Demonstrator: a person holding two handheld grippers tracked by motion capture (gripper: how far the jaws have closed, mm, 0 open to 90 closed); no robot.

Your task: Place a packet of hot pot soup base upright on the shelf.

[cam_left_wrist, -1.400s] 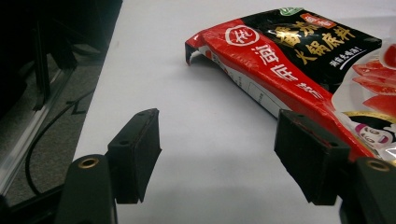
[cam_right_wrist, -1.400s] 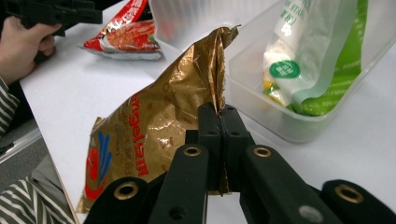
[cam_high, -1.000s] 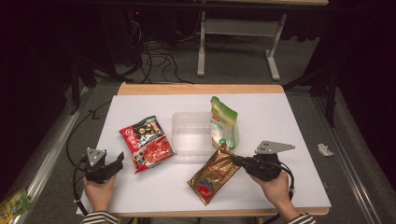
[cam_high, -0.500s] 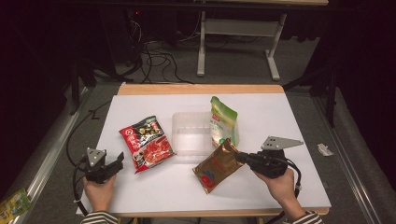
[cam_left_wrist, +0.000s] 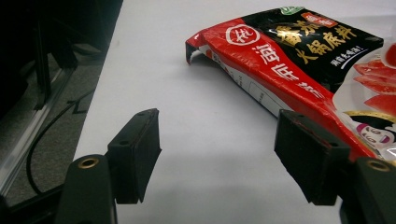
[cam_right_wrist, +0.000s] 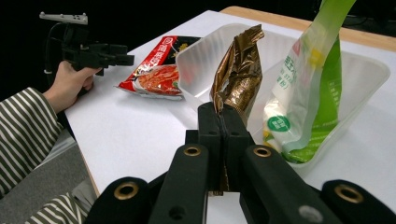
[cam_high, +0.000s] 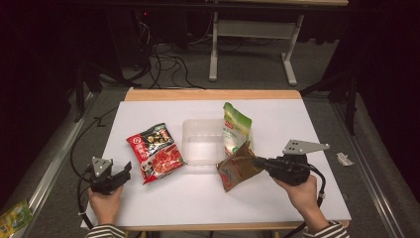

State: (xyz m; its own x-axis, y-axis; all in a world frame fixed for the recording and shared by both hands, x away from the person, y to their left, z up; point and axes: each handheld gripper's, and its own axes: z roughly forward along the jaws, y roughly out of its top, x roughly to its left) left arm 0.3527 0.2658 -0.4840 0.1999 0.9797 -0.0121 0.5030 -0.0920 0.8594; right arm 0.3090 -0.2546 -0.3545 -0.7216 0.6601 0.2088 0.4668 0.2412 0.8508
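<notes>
Two claws are sitting over the white counter point(cam_high: 208, 203), one in each hand; the right claw point(cam_right_wrist: 223, 122) is pinching the edge of a brown shiny bag point(cam_right_wrist: 238, 65), with its jaws pressed tight on the thin foil; the brown bag is hanging in the air just in front of the clear plastic tray point(cam_high: 198, 141), with its top end near the tray's front rim and its low end hanging close over the counter; a green and white bag point(cam_high: 235, 130) is leaning in the right end of the tray, sticking up over the rim; the left claw point(cam_left_wrist: 217, 154) is spread wide with nothing between its jaws, and it is resting low by the left front edge of the counter; a red and black bag point(cam_high: 154, 152) is lying flat on the counter just left of the tray, and its near edge is lying close beside one jaw of the left claw; whether they are touching I cannot tell.
</notes>
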